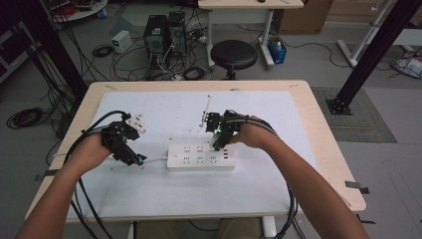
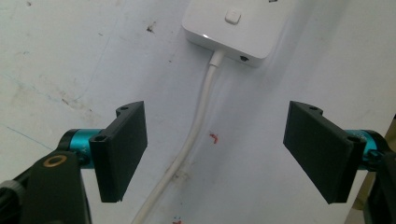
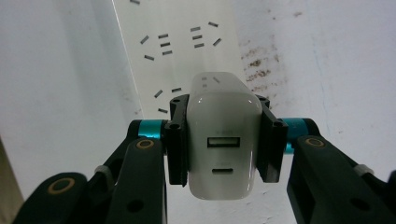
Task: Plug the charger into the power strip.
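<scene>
The right gripper [image 3: 224, 144] clamps a white charger [image 3: 225, 140] between its jaws, just above the power strip [image 1: 201, 156] on the white table [image 1: 149, 194]. The left gripper [image 2: 215, 154] is spread open over the strip's cord [image 2: 196, 126], gripping nothing.

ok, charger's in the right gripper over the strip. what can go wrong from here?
The right gripper pinches the charger only by its sides, so it could tilt when pushed into the power strip. The left gripper is open, astride the cord, not holding anything, so the strip may slide.
</scene>
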A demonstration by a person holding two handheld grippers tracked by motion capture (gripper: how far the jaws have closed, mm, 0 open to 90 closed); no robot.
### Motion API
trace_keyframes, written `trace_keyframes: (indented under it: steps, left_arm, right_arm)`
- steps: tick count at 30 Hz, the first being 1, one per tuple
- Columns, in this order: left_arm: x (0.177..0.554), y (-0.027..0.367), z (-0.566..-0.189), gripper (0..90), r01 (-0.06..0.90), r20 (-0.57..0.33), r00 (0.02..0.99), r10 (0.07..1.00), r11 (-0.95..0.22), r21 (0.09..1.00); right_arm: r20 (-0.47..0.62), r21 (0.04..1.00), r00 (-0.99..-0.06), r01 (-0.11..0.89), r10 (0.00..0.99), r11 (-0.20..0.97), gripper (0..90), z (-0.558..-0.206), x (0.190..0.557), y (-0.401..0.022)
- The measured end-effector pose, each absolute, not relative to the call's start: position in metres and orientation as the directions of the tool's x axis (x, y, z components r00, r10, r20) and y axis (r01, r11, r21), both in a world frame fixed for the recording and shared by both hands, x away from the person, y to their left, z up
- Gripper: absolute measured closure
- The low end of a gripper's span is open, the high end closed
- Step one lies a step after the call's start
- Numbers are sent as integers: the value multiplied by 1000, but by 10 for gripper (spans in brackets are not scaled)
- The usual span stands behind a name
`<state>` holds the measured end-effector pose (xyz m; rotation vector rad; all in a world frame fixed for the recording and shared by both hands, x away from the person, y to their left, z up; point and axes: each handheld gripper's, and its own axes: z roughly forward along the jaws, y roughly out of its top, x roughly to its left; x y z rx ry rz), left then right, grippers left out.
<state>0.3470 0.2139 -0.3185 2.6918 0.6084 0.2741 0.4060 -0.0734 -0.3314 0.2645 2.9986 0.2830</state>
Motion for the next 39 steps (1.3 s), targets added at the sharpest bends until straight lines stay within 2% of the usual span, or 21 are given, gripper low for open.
trace_keyframes:
  steps: [16, 18, 24, 28, 30, 39]
  left_arm:
    - [350, 224, -326, 217, 405, 90, 875, 475, -822, 399]
    - [351, 226, -326, 216, 406, 94, 874, 477, -822, 399]
    - [350, 228, -330, 216, 413, 85, 872, 482, -819, 399]
    - [349, 228, -330, 216, 410, 85, 874, 478, -822, 396]
    - [349, 228, -330, 217, 412, 85, 873, 480, -820, 398]
    - [349, 226, -332, 217, 415, 80, 873, 482, -818, 399]
  right_arm:
    - [-115, 96, -993, 17, 28, 995, 620, -352, 412, -51]
    - [-129, 76, -991, -56, -46, 996, 620, -352, 411, -49]
    - [-128, 65, -984, -134, -125, 989, 617, -353, 411, -46]
    - [-127, 81, -987, -112, -101, 990, 619, -354, 412, -48]
    - [-123, 98, -991, -65, -52, 993, 620, -355, 412, -49]
    - [-101, 116, -994, -55, -43, 992, 623, -355, 416, -52]
